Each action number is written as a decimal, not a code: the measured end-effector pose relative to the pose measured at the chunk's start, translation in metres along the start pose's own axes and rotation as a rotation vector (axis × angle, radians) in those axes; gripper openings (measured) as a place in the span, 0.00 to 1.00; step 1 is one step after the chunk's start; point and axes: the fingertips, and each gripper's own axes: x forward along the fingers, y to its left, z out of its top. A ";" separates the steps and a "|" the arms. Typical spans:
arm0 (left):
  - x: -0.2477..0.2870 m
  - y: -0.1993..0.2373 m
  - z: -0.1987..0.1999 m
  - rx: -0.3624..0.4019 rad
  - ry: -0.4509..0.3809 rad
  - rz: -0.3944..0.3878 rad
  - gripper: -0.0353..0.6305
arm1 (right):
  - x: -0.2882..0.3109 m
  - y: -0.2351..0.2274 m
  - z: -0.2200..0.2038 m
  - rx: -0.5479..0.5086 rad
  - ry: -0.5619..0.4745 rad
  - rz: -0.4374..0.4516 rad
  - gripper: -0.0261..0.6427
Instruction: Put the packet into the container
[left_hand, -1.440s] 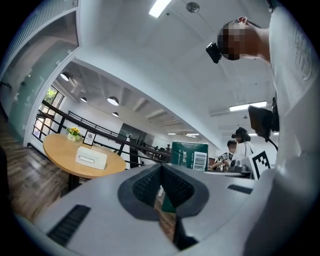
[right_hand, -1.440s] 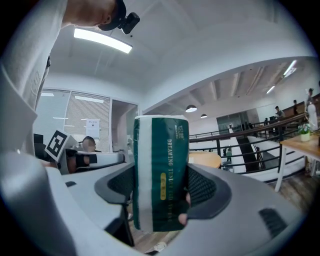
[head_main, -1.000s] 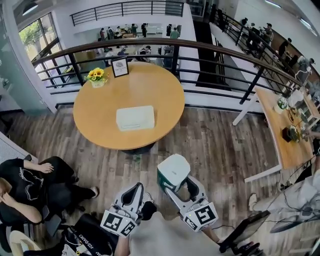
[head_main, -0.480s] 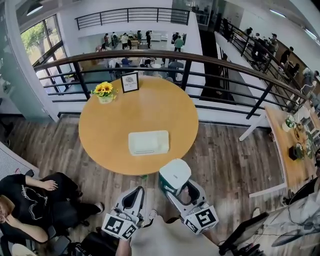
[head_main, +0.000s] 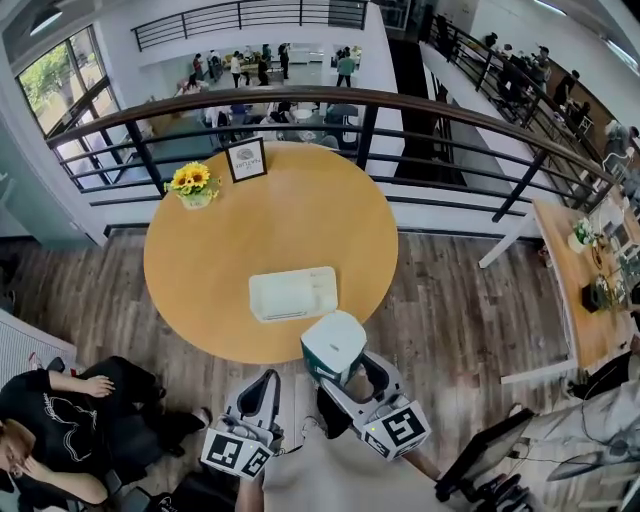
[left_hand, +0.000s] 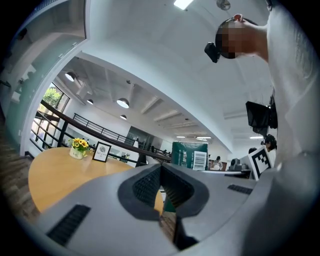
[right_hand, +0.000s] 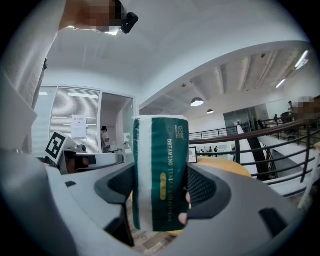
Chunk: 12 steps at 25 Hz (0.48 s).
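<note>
— How many things sit on the single round wooden worktop (head_main: 200, 270)?
— Three: one white rectangular container (head_main: 293, 293), one pot of yellow flowers (head_main: 193, 182), one black-framed sign (head_main: 246, 160).
— Anything else?
— One green-and-white plastic packet (head_main: 333, 347).

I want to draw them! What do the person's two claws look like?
The left claw and right claw are light grey plastic with dark ribbed pads inside. Each carries a white cube with black square markers. The person wears a pale top.
</note>
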 end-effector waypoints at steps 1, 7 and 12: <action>0.008 0.007 0.005 0.001 -0.004 0.006 0.06 | 0.009 -0.005 0.003 -0.001 0.000 0.005 0.50; 0.062 0.040 0.035 0.034 -0.029 0.036 0.06 | 0.060 -0.045 0.028 -0.002 -0.029 0.035 0.50; 0.086 0.051 0.048 0.057 -0.032 0.080 0.06 | 0.085 -0.068 0.043 -0.001 -0.037 0.068 0.50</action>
